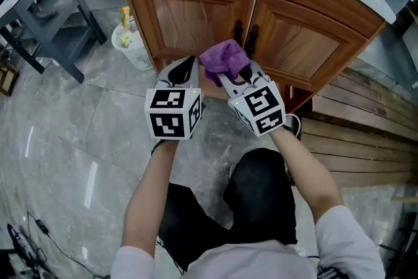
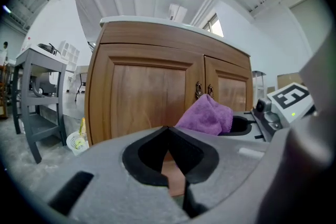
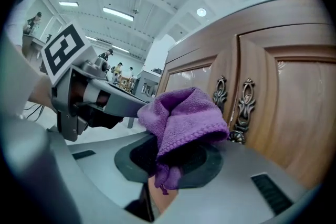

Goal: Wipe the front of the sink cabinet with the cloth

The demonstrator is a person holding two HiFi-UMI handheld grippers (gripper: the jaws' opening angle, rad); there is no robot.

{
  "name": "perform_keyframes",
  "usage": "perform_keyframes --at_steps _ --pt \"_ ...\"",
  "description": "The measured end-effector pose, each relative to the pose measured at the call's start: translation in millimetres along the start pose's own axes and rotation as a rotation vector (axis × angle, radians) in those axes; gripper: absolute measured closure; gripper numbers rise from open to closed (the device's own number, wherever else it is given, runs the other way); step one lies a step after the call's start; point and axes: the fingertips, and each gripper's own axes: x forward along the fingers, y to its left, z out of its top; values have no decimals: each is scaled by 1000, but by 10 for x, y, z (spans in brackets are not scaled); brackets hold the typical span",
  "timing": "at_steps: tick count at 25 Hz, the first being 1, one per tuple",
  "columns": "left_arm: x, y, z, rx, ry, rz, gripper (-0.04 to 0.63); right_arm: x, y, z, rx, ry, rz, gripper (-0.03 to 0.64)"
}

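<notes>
Purple cloth [image 1: 224, 59], bunched, clamped between the jaws of the right tool [image 1: 236, 77], up close to the dark handles [image 1: 245, 32] at the middle of the wooden sink cabinet [image 1: 196, 16]; cannot tell whether touching the wood. Just beside on the left, left tool [image 2: 168, 152], jaws pressed together on nothing, facing the left door [image 2: 149, 97]. Farther left, white basket [image 1: 134, 46] on the grey floor [image 1: 85, 134] near the cabinet's corner.

Cloth [image 1: 225, 57] in right gripper [image 1: 234, 77], before cabinet [image 1: 189, 16]; left gripper [image 1: 185, 70] alongside; bin [image 1: 135, 49] left of cabinet.
</notes>
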Motion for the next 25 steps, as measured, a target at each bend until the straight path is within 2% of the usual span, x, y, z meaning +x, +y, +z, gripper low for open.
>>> perform_keyframes --at_steps 8,25 --pt "195 -435 55 16 -4 -97 591 -468 -259 -15 21 -9 -92 549" --pt "737 -1727 82 53 1 -346 591 -1556 -1230 -630 87 107 -363 551"
